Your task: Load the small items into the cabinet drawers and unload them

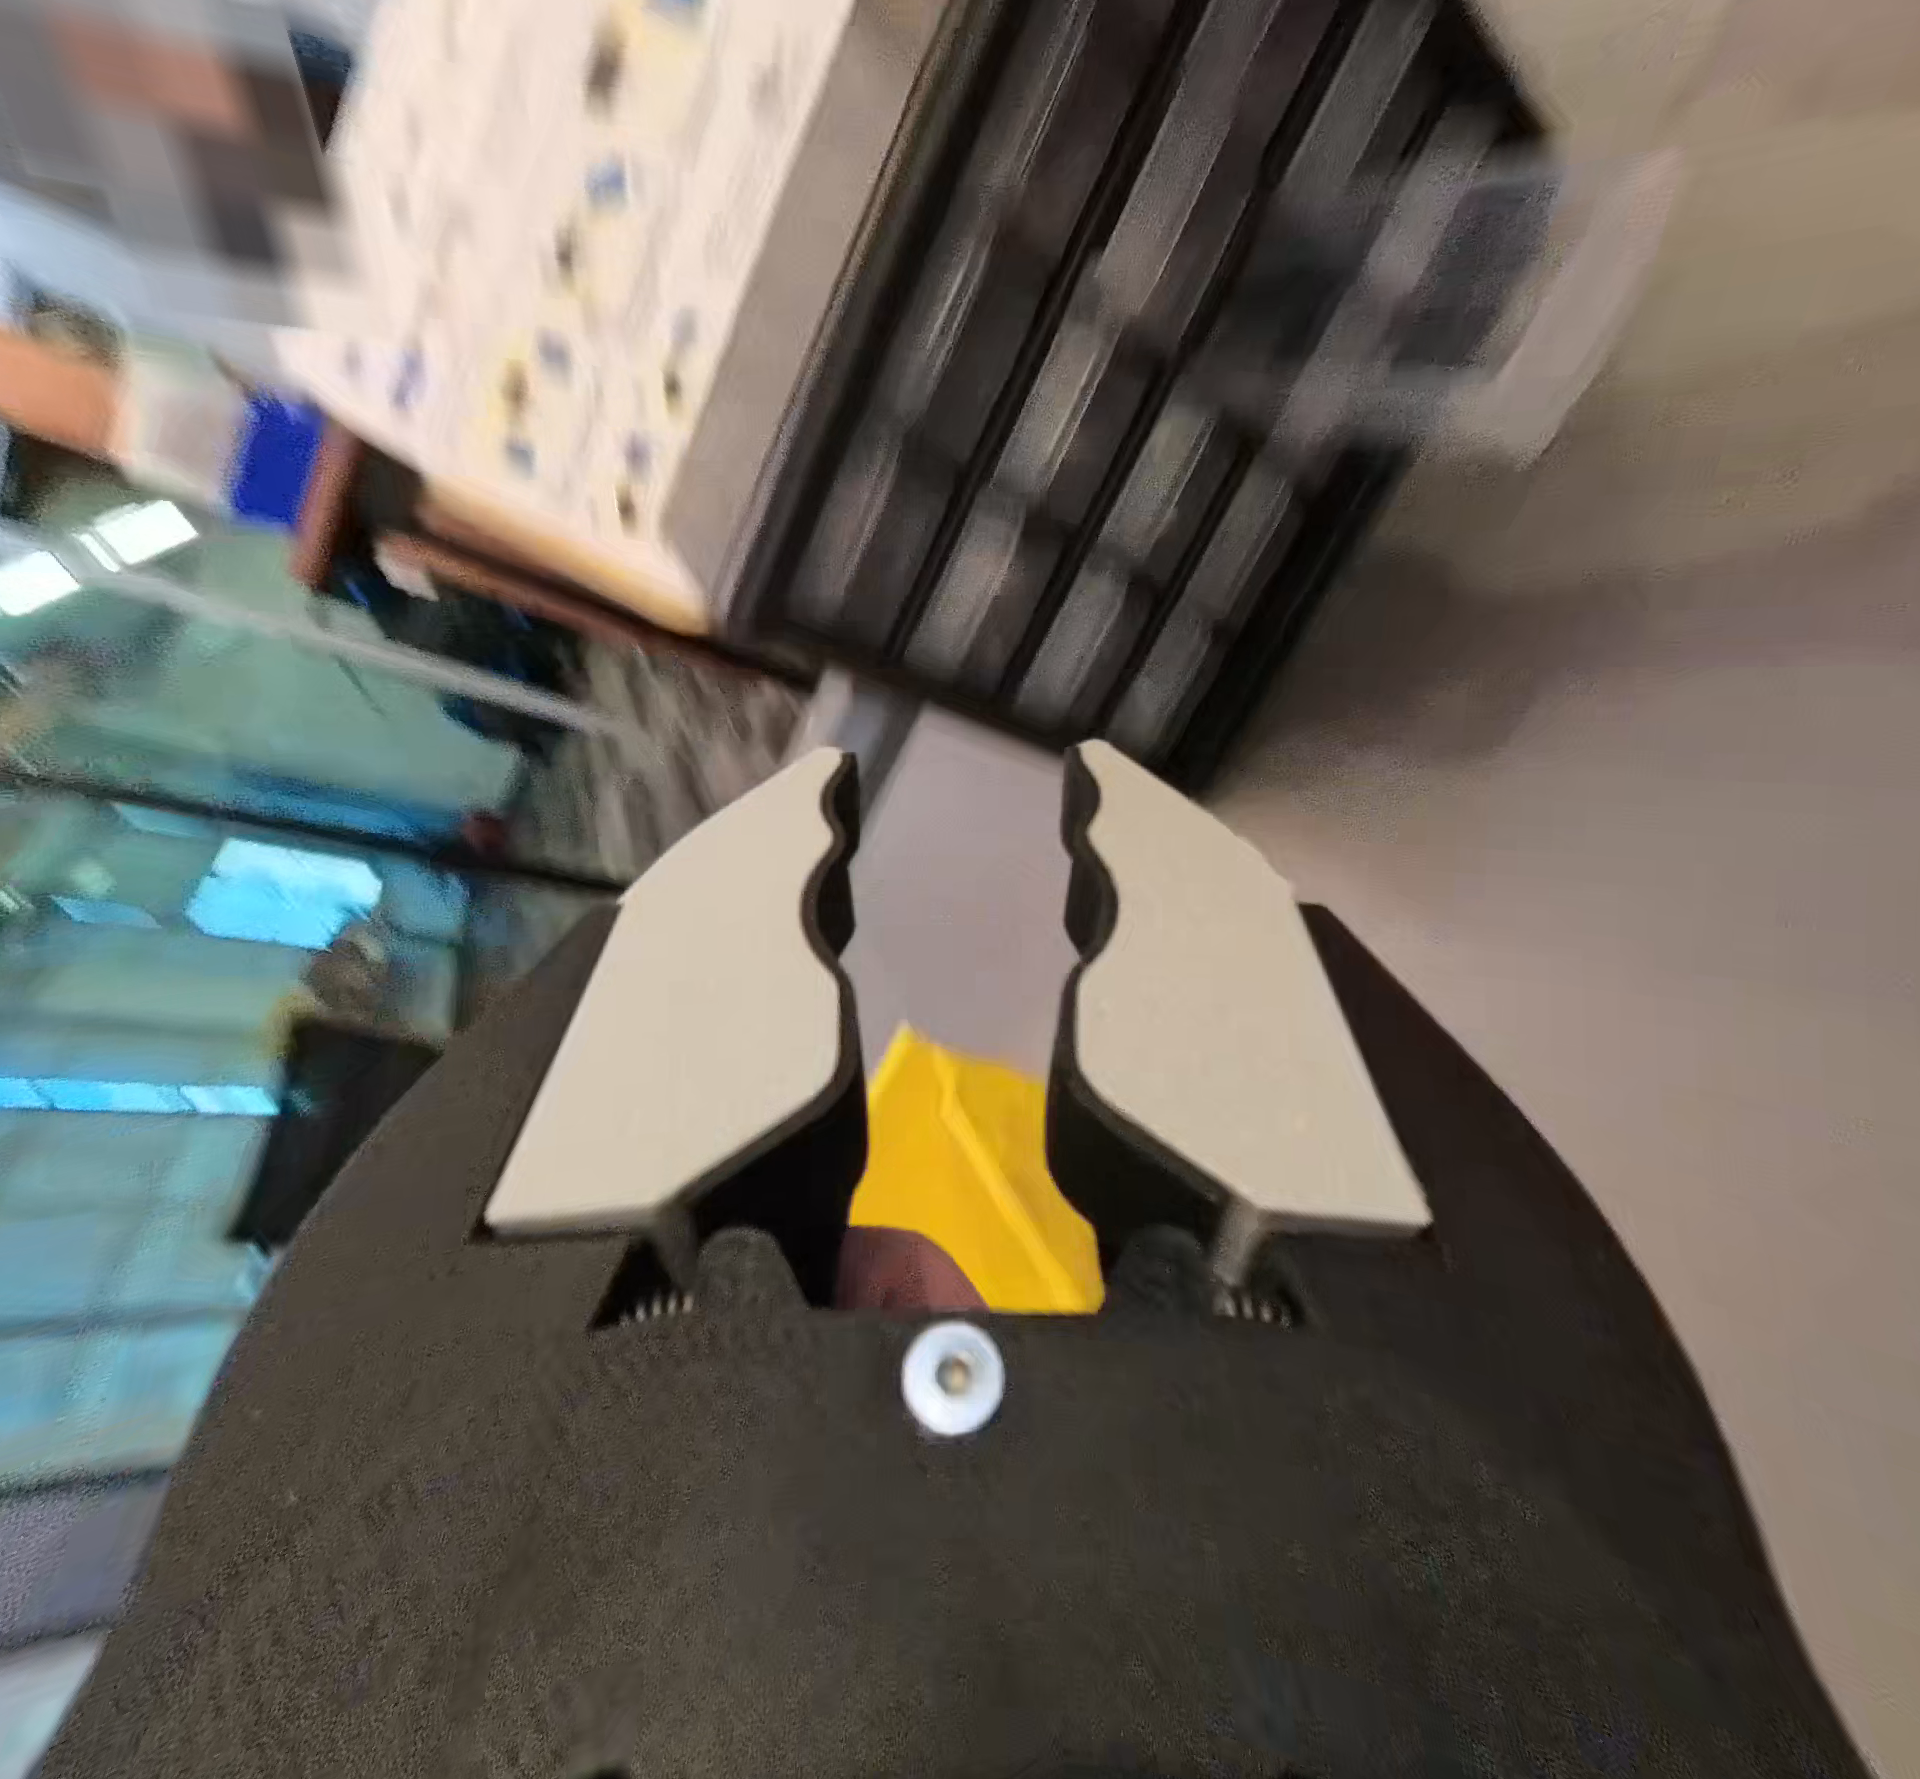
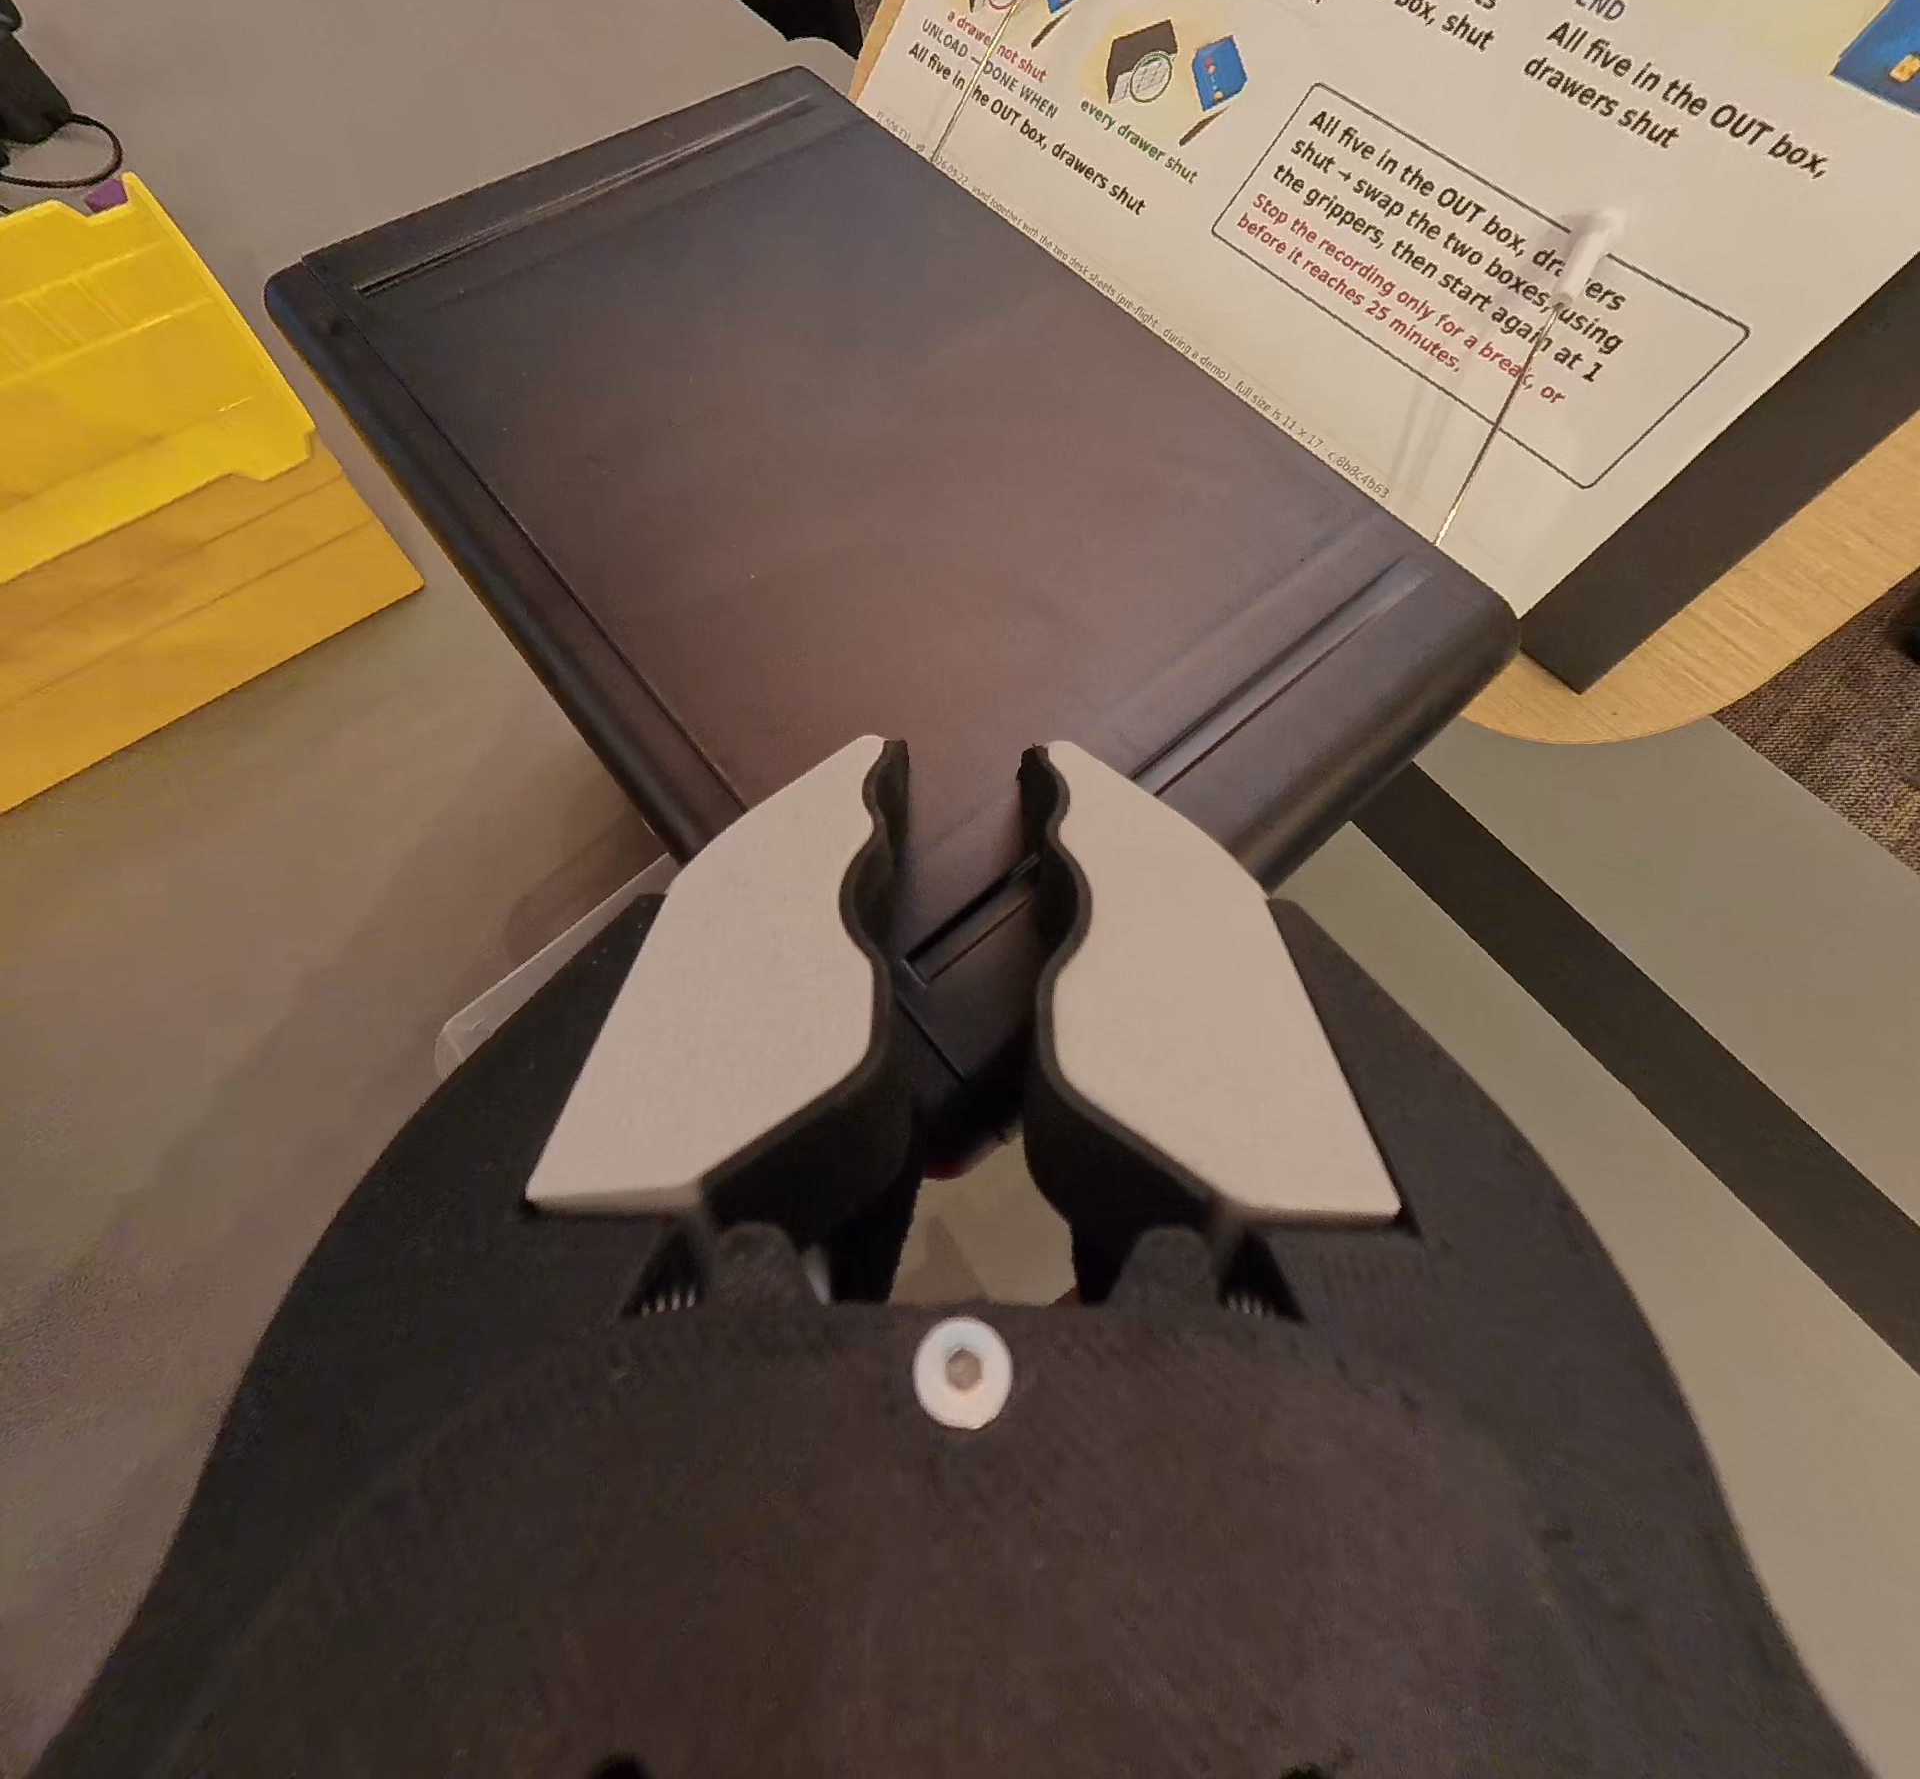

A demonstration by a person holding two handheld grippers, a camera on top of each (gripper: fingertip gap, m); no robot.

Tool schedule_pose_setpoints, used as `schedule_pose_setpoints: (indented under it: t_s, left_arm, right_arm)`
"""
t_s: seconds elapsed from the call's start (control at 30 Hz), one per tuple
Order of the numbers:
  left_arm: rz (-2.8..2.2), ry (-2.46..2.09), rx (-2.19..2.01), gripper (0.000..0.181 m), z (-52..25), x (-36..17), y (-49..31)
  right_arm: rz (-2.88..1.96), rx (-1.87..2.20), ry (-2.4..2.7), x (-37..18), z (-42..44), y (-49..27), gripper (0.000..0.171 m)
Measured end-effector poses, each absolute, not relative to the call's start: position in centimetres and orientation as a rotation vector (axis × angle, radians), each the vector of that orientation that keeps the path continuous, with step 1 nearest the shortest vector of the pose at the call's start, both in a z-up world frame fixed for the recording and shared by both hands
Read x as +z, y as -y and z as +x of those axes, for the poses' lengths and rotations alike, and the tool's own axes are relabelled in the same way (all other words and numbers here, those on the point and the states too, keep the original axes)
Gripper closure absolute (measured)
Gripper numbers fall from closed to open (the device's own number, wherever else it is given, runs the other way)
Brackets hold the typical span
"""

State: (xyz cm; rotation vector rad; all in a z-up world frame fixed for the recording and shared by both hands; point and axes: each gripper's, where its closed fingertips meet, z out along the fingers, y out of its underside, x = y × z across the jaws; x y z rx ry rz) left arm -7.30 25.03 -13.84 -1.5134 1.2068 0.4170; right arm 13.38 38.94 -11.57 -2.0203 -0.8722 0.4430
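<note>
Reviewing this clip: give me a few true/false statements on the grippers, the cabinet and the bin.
1. The left hand-held gripper is open and holds nothing. True.
2. The right hand-held gripper carries a small item. False: nothing shows between its fingers.
3. The right gripper hangs over the black cabinet's flat top. True.
4. The yellow bin sits on top of the cabinet. False: it stands on the grey table beside it.
</note>
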Motion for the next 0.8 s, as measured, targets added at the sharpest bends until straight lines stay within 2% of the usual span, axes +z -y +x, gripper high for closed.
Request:
schedule_pose_setpoints:
  t_s: [0.17, 0.37, 0.53, 0.57, 0.67, 0.8]
  left_arm:
    - [-1.928, -1.136, 0.329, 0.141, -20.4, -18.4, -25.0]
    - [-2.319, -1.220, 0.251, 0.134, -28.3, -27.4, -21.2]
    - [-2.464, -1.303, 0.286, 0.138, -30.5, -32.2, -19.8]
    - [-2.463, -1.309, 0.269, 0.146, -30.5, -32.6, -19.8]
    - [-2.450, -1.263, 0.184, 0.156, -30.4, -32.6, -20.0]
    - [-2.418, -1.220, 0.153, 0.157, -30.3, -31.8, -20.2]
  right_arm:
    - [-2.019, 0.441, 0.873, -11.6, 13.4, -38.9, 0.150]
    - [-2.019, 0.443, 0.873, -11.6, 13.4, -38.9, 0.150]
    - [-2.021, 0.440, 0.868, -11.6, 13.4, -38.9, 0.150]
    - [-2.021, 0.440, 0.867, -11.6, 13.4, -38.9, 0.150]
    - [-2.020, 0.439, 0.864, -11.6, 13.4, -38.9, 0.150]
    - [-2.019, 0.440, 0.865, -11.6, 13.4, -38.9, 0.150]
